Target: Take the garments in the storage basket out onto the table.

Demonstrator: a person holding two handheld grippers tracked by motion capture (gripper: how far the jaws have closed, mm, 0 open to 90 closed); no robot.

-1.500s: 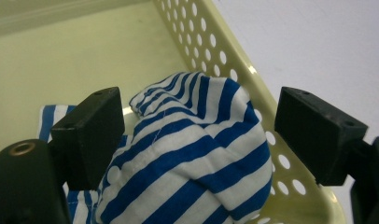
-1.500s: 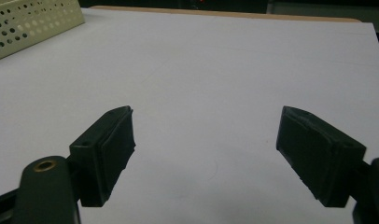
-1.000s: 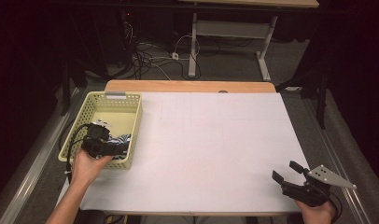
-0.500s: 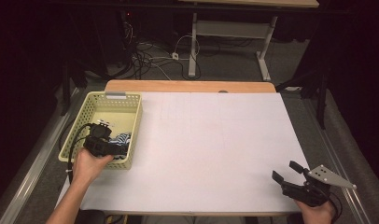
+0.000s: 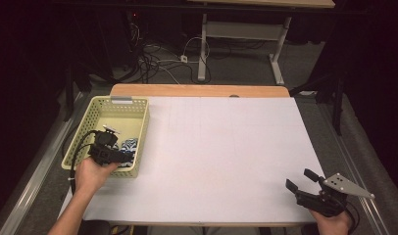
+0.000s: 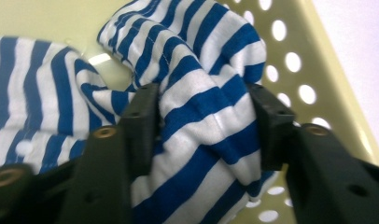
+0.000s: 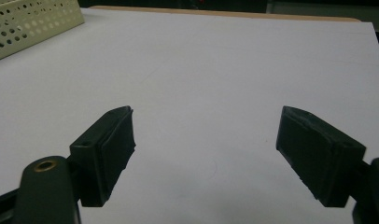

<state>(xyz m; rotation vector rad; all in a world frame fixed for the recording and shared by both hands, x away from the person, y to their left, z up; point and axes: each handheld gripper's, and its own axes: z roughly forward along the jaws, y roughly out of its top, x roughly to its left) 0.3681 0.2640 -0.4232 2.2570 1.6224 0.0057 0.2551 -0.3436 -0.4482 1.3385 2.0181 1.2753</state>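
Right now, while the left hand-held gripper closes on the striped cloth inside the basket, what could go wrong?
1. The left hand-held gripper has just been closing on one bunched fold of the blue-and-white striped cloth; a thin fold may slip out when lifted.
2. The cloth lies close to the wall of the pale yellow perforated plastic basket, so it could drag or tip the light basket.

The striped cloth (image 6: 201,116) is soft knitted cotton, blue and white, matt. The basket (image 5: 138,132) is pale yellow plastic, perforated, with a slight sheen. The table (image 5: 226,156) has a smooth matt white top with a wooden far edge.
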